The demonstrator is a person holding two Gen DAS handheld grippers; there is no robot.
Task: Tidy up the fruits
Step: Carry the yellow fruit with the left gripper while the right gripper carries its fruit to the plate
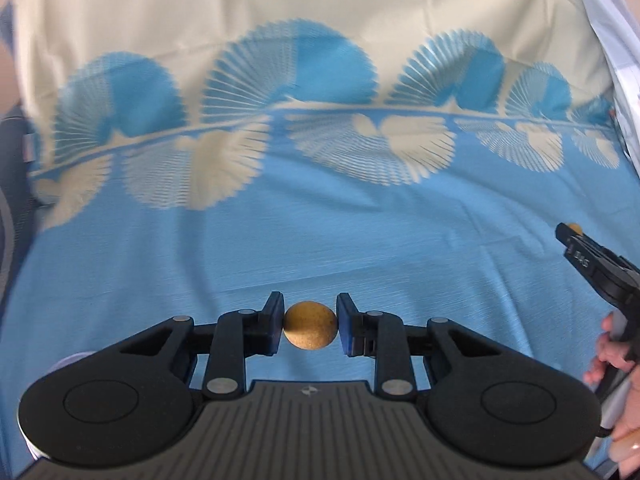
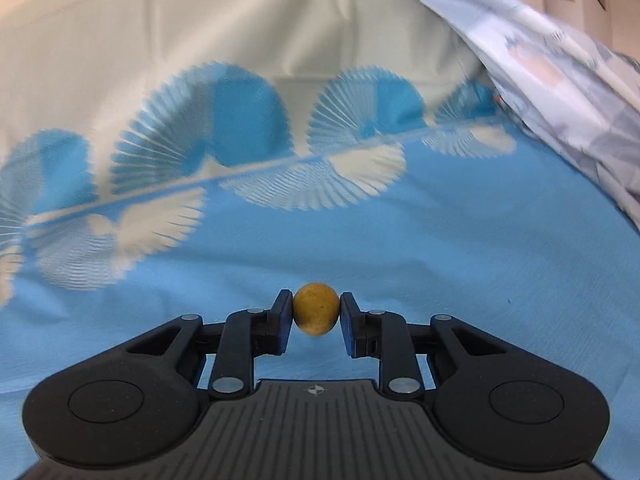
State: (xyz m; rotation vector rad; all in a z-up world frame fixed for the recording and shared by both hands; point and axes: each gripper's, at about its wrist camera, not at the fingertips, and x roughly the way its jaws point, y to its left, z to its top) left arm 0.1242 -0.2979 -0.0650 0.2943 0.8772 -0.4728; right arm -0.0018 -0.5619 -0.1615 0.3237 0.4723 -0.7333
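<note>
Here, in the left wrist view, the left gripper (image 1: 310, 326) pinches a round brown fruit (image 1: 310, 325) above the blue cloth (image 1: 320, 240). In the right wrist view, the right gripper (image 2: 316, 314) likewise clamps a yellowish fruit (image 2: 316, 314) (no container visible anywhere).

Home, patterned bedsheet (image 1: 320, 240), rumpled quilt (image 2: 560, 80)
</note>
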